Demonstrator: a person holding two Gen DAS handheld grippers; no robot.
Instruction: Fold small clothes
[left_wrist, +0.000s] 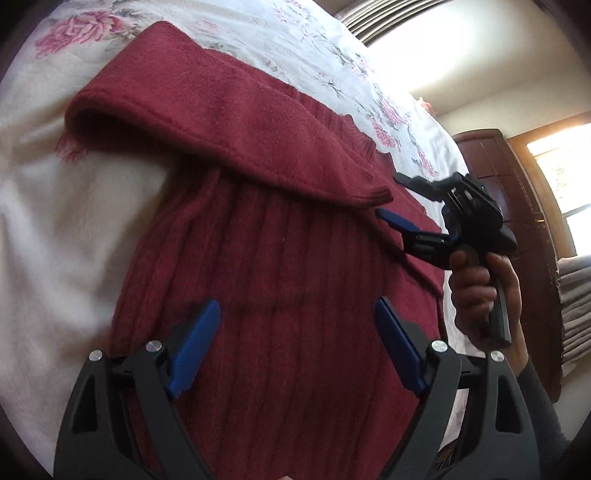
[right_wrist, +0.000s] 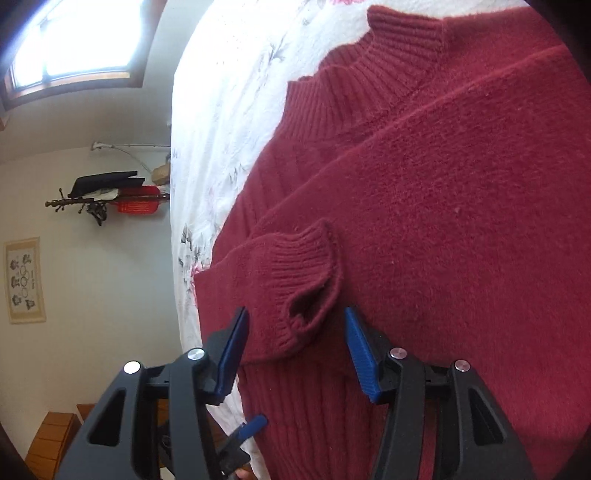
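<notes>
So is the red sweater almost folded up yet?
Only partly. One sleeve already lies folded across the red sweater, its cuff on the body. Nothing is in hand: the left gripper and right gripper are open and empty. The body still lies unfolded on the floral bedspread.

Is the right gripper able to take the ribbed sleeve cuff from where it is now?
Probably yes. The right gripper is open, and the sleeve cuff lies on top of the red sweater, just ahead between the blue fingers. Nothing covers it, and the left gripper is away from it.
</notes>
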